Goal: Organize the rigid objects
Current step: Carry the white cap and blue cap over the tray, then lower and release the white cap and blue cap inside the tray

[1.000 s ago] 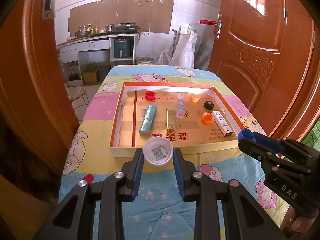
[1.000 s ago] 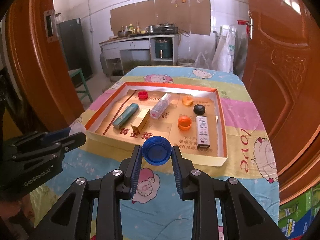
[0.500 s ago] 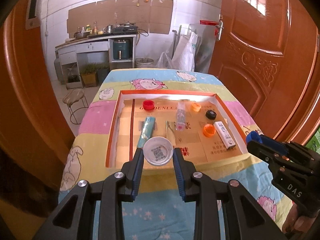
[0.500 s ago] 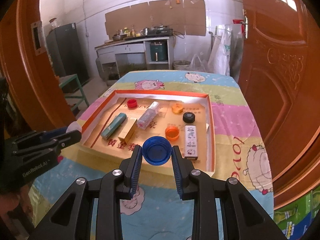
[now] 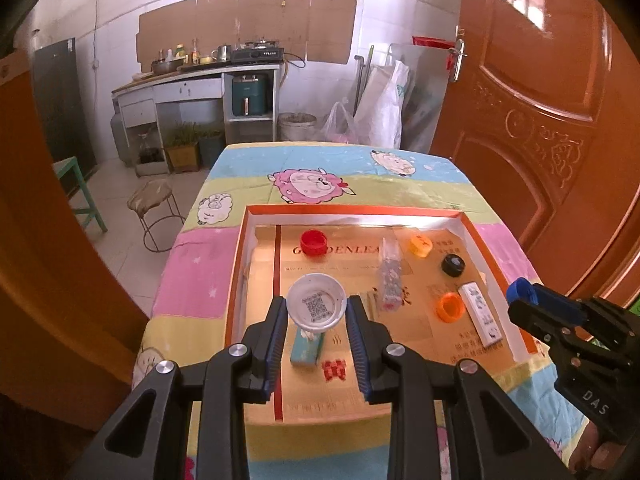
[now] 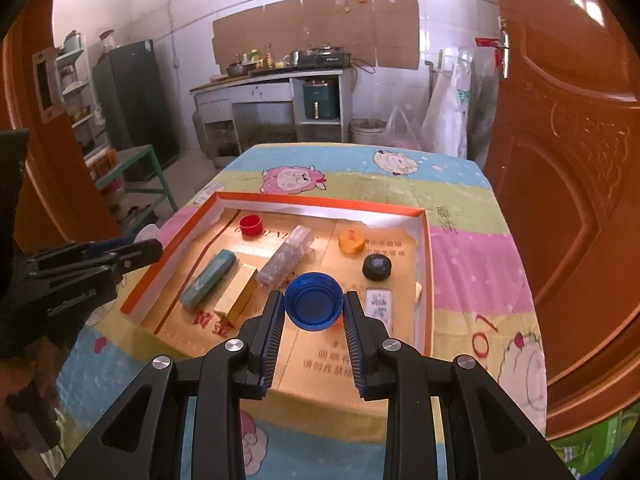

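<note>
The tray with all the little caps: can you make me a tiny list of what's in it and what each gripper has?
tray: shallow orange-rimmed cardboard tray on a sheep-print tablecloth
loose caps inside: red, yellow-orange, black
boxes inside: teal, gold, clear, white
left gripper: shut on white round cap
right gripper: shut on blue round cap
</note>
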Tool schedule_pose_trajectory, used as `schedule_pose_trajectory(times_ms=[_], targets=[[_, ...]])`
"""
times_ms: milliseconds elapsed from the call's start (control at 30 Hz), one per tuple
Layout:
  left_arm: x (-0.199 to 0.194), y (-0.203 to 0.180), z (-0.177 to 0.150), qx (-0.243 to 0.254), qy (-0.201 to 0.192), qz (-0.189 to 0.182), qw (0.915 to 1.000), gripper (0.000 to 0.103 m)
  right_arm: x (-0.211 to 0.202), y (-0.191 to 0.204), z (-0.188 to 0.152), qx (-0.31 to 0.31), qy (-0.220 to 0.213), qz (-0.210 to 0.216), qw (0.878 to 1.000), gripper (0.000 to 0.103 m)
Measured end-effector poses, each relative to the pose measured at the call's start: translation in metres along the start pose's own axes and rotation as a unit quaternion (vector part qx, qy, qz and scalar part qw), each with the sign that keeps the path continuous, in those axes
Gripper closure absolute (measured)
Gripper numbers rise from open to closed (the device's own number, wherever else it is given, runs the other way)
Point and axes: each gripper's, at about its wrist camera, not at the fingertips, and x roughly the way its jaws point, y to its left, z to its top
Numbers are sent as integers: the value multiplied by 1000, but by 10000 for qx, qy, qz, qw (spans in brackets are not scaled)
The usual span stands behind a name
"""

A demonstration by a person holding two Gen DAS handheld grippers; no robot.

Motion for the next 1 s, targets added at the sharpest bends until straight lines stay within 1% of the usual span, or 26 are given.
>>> schedule_pose_trajectory(times_ms=[167,367,567,800,1000], targets=[[23,5,11,-4,151,38,9999,72,18,-6,16,-98,60,7,9999,72],[47,12,24,-21,299,44,9995,72,48,-14,32,-105,274,136,9995,72],[65,14,33,54,381,112,9992,72,76,-16,39,-190,451,141,9987,72],[82,20,42,65,468,193,9987,72,94,-16,43,-231,548,160,9981,72],[101,28,45,-88,701,130,9974,72,111,-19,45,-206,671,185,9974,72]])
